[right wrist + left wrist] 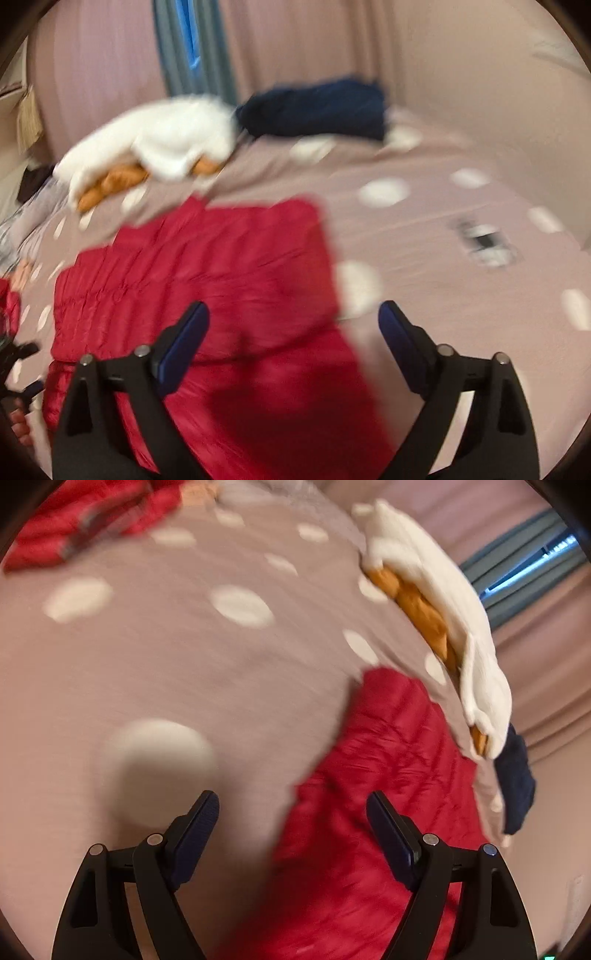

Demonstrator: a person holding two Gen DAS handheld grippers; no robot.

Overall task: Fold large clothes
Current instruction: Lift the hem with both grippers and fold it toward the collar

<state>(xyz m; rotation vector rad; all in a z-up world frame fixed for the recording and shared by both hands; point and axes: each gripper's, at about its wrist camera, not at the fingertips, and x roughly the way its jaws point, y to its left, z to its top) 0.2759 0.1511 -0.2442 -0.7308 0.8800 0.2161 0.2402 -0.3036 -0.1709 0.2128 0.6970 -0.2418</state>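
A red quilted jacket (221, 280) lies flat on a pinkish bed sheet with white dots (424, 236). It also shows in the left wrist view (373, 775), at the lower right. My left gripper (291, 805) is open and empty, above the jacket's left edge and the sheet. My right gripper (293, 317) is open and empty, above the jacket's near right part. Both views are blurred by motion.
A white garment (162, 144) lies over an orange one (114, 181) at the bed's far side, with a dark navy garment (325, 107) beside it. Another red item (85, 520) lies at the far left. A small dark object (487, 243) rests on the sheet. Curtains hang behind.
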